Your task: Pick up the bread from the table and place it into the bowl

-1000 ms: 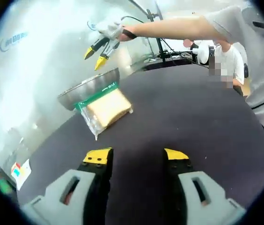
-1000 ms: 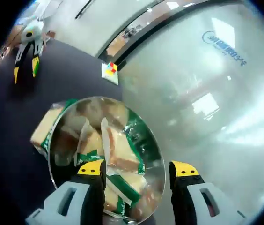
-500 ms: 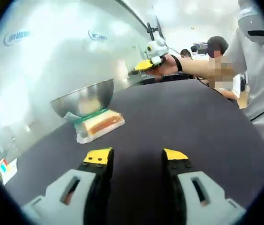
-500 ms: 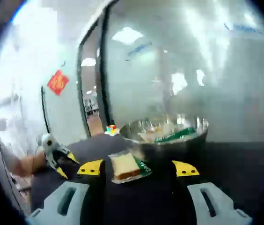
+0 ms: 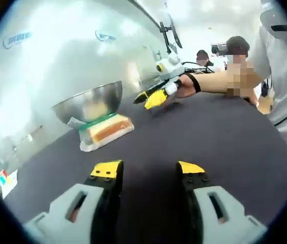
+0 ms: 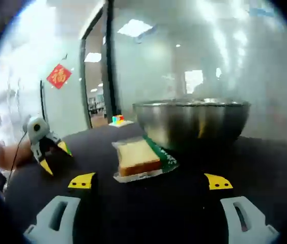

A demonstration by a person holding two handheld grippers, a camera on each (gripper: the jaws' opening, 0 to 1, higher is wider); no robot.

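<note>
While the dark bench (image 6: 194, 203) looks flat and a bit rough, the round metal bowl (image 6: 192, 122) on it is smooth and shiny. A slice of bread (image 6: 138, 158) in a clear crinkly bag with a green strip lies flat on the bench, right against the bowl's foot. The right hand-held gripper (image 6: 148, 181) is spread wide with nothing in it. The left hand-held gripper (image 5: 147, 170) is released too. From the left gripper view, the bench runs wide and bare toward a person's sleeve (image 5: 281, 66). A small colourful cube (image 6: 117, 120) sits far back.

Office/lab space, frosted glass partition walls (image 5: 57, 56) w/ logos, ceiling light panels (image 6: 136, 28), glass door (image 6: 95, 86)
</note>
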